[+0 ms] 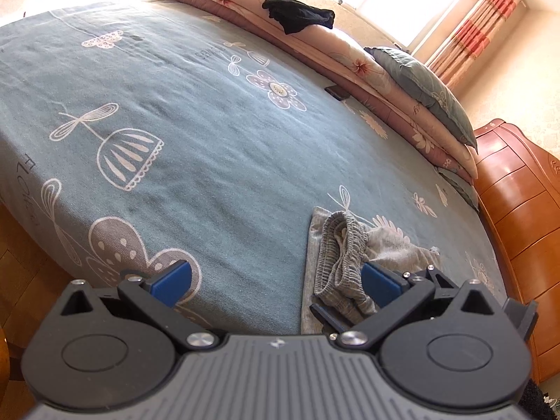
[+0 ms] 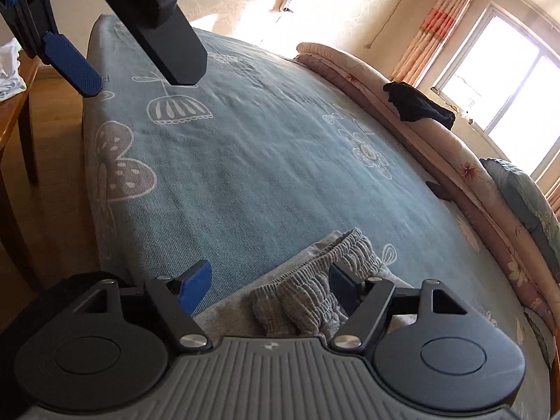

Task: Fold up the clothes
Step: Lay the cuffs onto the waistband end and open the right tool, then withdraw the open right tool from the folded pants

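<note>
A folded grey knit garment with a ribbed elastic waistband point(image 2: 315, 294) is lying on the blue flower-printed bedsheet point(image 2: 245, 161), at six o'clock in the right view. The right hand-held gripper point(image 2: 271, 285) is standing open above it, the left hand-held gripper point(image 1: 276, 281) open alongside at nine o'clock. A finger snagging the waistband could be pulling the fold apart.

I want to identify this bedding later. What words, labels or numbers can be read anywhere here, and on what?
"FLOWER", last letters unclear: printed along the bed sheet's near edge, left wrist view.
Second printed word mid-sheet: upside down, too blurred to read.
Small emblem on the gripper body: a mark, no letters.
Nothing else legible.
</note>
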`<move>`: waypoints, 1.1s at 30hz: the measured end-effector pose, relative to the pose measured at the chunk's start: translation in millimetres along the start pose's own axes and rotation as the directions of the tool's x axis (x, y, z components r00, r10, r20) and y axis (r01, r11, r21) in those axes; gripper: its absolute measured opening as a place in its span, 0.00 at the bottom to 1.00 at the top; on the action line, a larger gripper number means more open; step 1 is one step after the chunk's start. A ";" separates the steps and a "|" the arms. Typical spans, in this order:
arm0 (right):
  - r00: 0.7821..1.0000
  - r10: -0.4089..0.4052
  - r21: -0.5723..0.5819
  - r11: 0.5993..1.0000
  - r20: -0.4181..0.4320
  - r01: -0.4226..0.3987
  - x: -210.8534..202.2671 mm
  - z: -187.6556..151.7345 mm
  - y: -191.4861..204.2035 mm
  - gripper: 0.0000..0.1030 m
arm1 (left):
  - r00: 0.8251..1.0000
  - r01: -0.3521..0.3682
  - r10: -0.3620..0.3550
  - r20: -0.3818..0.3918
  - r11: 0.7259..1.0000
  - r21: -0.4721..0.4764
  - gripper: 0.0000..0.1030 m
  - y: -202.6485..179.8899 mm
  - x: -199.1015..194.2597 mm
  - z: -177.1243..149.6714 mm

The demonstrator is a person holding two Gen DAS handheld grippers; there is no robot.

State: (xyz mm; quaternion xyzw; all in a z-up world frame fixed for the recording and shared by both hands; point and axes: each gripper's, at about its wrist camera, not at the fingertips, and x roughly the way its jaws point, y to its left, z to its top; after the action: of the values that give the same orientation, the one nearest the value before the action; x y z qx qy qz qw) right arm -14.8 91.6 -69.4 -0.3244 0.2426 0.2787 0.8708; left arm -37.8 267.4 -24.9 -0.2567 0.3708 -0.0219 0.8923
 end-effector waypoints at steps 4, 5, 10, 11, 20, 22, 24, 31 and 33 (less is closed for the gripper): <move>0.999 -0.049 0.132 0.990 0.008 0.047 -38.6 -17.5 -58.9 0.76 | 0.999 0.012 -0.010 -0.041 0.999 0.048 0.99 -20.7 11.8 -1.4; 0.997 -0.071 0.172 0.983 0.003 0.069 -48.9 -25.4 -77.3 0.79 | 0.998 0.027 -0.024 -0.058 0.998 0.064 0.99 -28.7 18.9 -1.5; 0.983 -0.169 0.333 0.925 -0.075 0.185 -102.0 -91.5 -160.5 0.85 | 0.974 0.177 -0.148 -0.174 0.970 0.167 0.99 -92.6 66.4 -5.3; 0.978 -0.183 0.336 0.919 -0.101 0.207 -111.6 -109.0 -168.8 0.86 | 0.963 0.213 -0.175 -0.206 0.960 0.183 0.99 -107.6 77.4 -7.6; 0.968 -0.119 0.265 0.948 -0.219 0.177 -134.6 -186.6 -116.8 0.90 | 0.904 0.259 -0.173 -0.392 0.949 0.178 0.99 -163.1 189.2 -23.4; 0.954 -0.159 0.219 0.951 -0.256 0.217 -117.2 -187.3 -99.6 0.90 | 0.893 0.238 -0.159 -0.422 0.961 0.143 0.99 -160.9 205.0 -23.3; 0.939 -0.205 0.179 0.949 -0.276 0.260 -100.1 -186.3 -86.9 0.90 | 0.889 0.229 -0.153 -0.431 0.965 0.131 0.99 -161.1 209.6 -23.1; 0.916 -0.314 0.128 0.927 -0.249 0.353 -85.4 -176.1 -73.7 0.90 | 0.884 0.251 -0.158 -0.439 0.954 0.162 0.99 -160.9 205.7 -26.9; 0.909 -0.332 0.118 0.922 -0.251 0.369 -89.4 -176.5 -76.6 0.90 | 0.882 0.257 -0.164 -0.442 0.953 0.159 0.99 -159.9 206.4 -25.3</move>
State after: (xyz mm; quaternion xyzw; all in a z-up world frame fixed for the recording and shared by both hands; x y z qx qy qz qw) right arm -73.2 -109.9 -101.1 -0.3202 0.2997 0.0581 0.8968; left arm 118.8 70.2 -98.3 -0.1879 0.5206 -0.2140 0.8049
